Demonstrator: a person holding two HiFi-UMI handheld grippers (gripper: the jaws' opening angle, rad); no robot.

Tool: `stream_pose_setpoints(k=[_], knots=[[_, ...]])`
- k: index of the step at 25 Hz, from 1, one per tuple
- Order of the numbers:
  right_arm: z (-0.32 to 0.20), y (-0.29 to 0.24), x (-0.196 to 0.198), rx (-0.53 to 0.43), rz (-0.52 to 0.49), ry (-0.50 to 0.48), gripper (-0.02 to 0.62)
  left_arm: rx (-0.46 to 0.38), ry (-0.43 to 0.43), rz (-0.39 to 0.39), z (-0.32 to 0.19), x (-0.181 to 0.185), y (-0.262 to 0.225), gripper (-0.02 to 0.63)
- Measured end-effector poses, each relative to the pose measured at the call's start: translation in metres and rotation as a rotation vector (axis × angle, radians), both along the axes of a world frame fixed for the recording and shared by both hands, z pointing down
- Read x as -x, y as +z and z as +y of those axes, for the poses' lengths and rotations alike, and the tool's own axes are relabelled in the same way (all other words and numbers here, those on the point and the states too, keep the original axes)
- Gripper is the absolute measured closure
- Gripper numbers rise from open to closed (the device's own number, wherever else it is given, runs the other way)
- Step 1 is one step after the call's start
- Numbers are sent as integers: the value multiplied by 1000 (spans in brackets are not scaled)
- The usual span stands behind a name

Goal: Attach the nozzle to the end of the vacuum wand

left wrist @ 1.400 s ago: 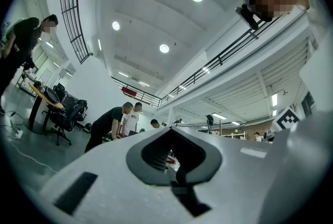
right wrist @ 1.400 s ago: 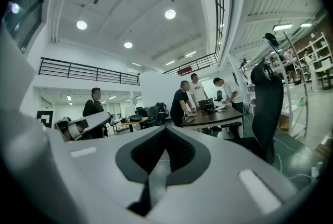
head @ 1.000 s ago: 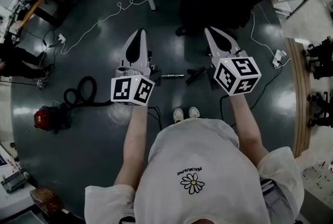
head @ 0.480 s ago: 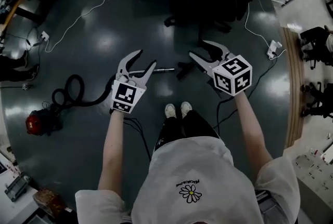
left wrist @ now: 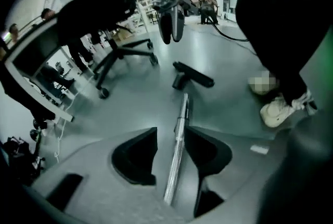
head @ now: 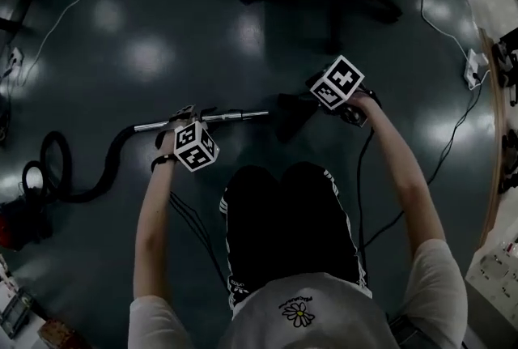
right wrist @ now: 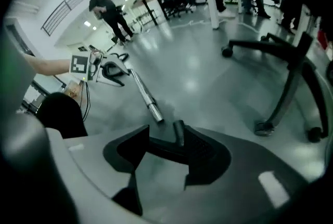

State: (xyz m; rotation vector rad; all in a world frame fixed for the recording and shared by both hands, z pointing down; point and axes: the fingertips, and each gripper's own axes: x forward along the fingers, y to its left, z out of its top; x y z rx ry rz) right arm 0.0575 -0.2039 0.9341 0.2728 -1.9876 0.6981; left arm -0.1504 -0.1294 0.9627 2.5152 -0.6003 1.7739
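Both grippers came down to floor level since the earlier frames, when they hung at waist height with jaws together; the person bent forward over the work.

Left gripper (left wrist: 170, 134): jaws moderately apart, having just been closing a little. The vacuum wand (left wrist: 177, 153) ran lengthwise between them, lying on the grey floor (left wrist: 130, 98). It sat close against the right-hand jaw, with a clear gap to the other, so it was not pinched.

Right gripper (right wrist: 165, 137): jaws stood wide, having just been opening further. The black nozzle (left wrist: 195, 77) lay crosswise between them, its neck pointing up toward the wand's open end. Contact between pads and nozzle was hard to judge in the dark tones; it appeared unclamped.

Positions, head view: wand lay roughly level across the frame, chrome tip pointing toward the nozzle. Tip and nozzle neck were near each other but apart, not joined. The wand's far end met a black hose (head: 120, 146) that curved away toward the frame's left edge.

Other: an office chair (left wrist: 122, 46) stood beyond the nozzle, and the person's white shoe (left wrist: 283, 108) was just beside the wand's right.
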Motion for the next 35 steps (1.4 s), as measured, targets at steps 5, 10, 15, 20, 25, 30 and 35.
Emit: stream_pose_setpoints(k=[5, 10, 15, 20, 25, 30, 35], knots=[[-1, 140, 9, 169, 195, -153, 383, 123, 64, -97, -1, 3, 131, 383], [13, 184, 7, 141, 356, -286, 395, 143, 52, -203, -4, 6, 174, 401], [37, 177, 28, 16, 218, -449, 397, 159, 77, -126, 0, 5, 171, 408], [47, 156, 46, -194, 99, -538, 402, 144, 69, -24, -8, 0, 149, 410], [46, 135, 47, -468, 132, -523, 403, 128, 53, 17, -5, -6, 134, 408], [55, 126, 45, -344, 193, -408, 405, 126, 60, 5, -3, -14, 130, 408], [57, 114, 55, -313, 201, -481, 410, 106, 22, 28, -8, -26, 124, 399]])
